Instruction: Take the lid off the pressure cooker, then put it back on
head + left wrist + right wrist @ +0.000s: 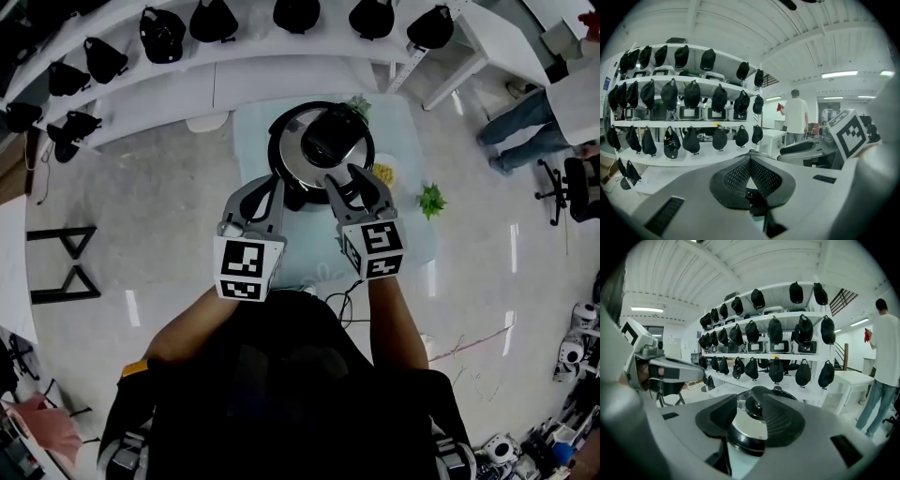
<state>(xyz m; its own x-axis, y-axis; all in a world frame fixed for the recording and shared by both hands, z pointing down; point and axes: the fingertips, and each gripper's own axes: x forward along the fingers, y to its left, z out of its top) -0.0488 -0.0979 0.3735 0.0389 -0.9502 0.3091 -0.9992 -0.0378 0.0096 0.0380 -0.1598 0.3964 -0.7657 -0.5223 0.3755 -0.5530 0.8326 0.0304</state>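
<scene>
- Pressure cooker (279, 155): one, round, black and steel, standing mid-table on the pale square table (248, 131), toward its far edge.
- One black-handled lid (323, 139) sits on top, closing it.
- Two grippers: left gripper (750, 159) pressed together, empty; right gripper (747, 404) spread, pinching nothing.
- Two small green plants: one plant (358, 105) at the far edge, one plant (431, 200) by the right edge.

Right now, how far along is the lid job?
Done: cannot tell; the lid sits on the cooker, as before a start or after a finish. In hand: nothing; right gripper open, aimed at the lid, not gripping; left gripper shut, empty, near the cooker. Left: if unstarted, lift off and refit.
</scene>
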